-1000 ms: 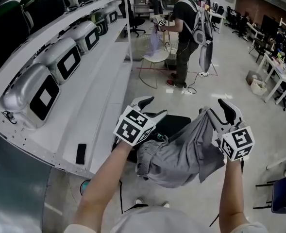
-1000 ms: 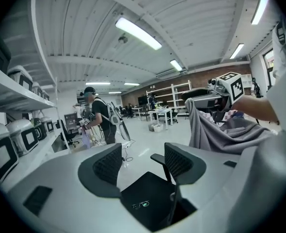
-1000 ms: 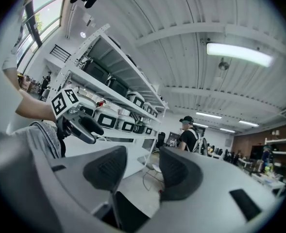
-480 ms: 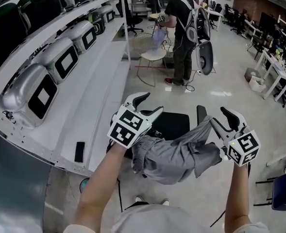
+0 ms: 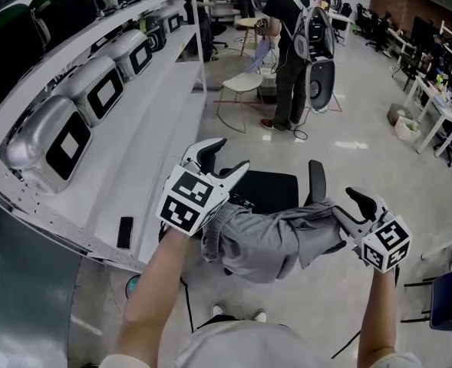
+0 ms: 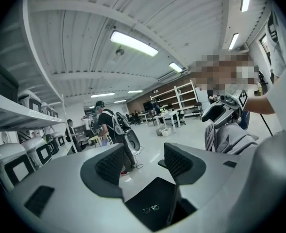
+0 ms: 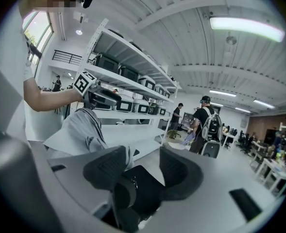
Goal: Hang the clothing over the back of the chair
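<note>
the grey clothing (image 5: 275, 232) hangs in the air as a bunched band stretched between the two grippers, above and just in front of the black chair (image 5: 272, 190). in the head view it crosses the lower part of the chair's upright back (image 5: 315, 179); whether it touches the back cannot be told.

the left gripper (image 5: 227, 156) points up and away from the person. in its own view its jaws stand well apart, with only the floor and the dark chair seat showing through the gap. one bunched end of the clothing sits against the underside of this gripper's body, not between the jaws.

the right gripper (image 5: 347, 204) is at the clothing's other end, on the far side of the chair back from the left one. its own view shows the jaws apart as well, with the chair seen between them. the cloth lies over the gripper's body and against the outer side of the jaw at that view's left, not clamped.

a long white bench (image 5: 156, 144) runs along the person's left, carrying a row of grey machines (image 5: 64, 140) with dark screens and a small black slab (image 5: 125, 236) near its edge. further off, a person with a backpack (image 5: 291, 44) stands beside a white chair (image 5: 237, 90).
</note>
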Tool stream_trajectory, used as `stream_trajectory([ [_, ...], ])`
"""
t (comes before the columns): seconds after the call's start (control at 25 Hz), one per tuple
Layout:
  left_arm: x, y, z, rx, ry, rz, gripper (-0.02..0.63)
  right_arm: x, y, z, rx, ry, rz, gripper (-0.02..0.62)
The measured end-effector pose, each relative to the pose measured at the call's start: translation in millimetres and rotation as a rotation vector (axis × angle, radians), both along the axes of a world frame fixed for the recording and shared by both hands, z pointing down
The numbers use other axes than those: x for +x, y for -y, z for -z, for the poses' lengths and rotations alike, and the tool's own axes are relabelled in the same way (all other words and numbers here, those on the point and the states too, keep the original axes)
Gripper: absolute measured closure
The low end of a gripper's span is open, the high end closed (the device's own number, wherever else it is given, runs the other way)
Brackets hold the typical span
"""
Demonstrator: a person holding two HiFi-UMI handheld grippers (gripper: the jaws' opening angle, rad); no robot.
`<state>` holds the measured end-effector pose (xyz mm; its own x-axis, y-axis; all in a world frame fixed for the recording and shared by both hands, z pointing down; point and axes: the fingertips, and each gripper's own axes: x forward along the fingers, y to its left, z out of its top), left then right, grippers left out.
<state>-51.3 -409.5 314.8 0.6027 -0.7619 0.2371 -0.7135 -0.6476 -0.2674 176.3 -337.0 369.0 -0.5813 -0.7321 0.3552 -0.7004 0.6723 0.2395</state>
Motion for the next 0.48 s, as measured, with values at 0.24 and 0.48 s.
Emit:
stream_trajectory([
  [0.24, 6.9, -20.7, 18.4, 0.07, 0.014, 0.024, 0.345, 13.1, -25.6, 1.5, -0.007, 0.07, -0.005, 0.37],
  [0.48, 14.4, -58.6, 34.9, 0.127, -0.043, 0.064, 0.345, 18.5, -49.0, 14.1, 0.04, 0.129, -0.008, 0.37],
])
